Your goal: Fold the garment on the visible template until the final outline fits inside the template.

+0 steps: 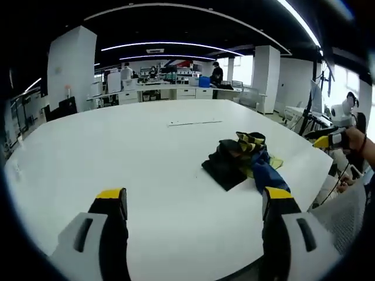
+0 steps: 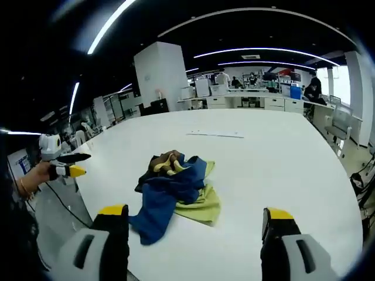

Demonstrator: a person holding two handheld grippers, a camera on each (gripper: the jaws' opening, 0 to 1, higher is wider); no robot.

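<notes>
A crumpled garment (image 1: 240, 159) of black, blue and yellow-green cloth lies in a heap on the big white table (image 1: 117, 152), near its right side in the left gripper view. My left gripper (image 1: 194, 196) is open over bare table, short of the heap and to its left. In the right gripper view the garment (image 2: 176, 184) lies ahead and left of my open right gripper (image 2: 194, 212), with a blue flap reaching toward the left jaw. A thin dark line (image 1: 194, 123) marks the table beyond the heap. A hand holds the right gripper (image 1: 328, 140) past the table's edge.
The table's near edge (image 1: 304, 193) runs close to the garment. Office desks (image 1: 170, 91), white pillars (image 1: 71, 64) and several people stand far behind the table. A person's hand holds the left gripper (image 2: 67, 170) off the table's left side, and a chair (image 2: 340, 126) stands at the right.
</notes>
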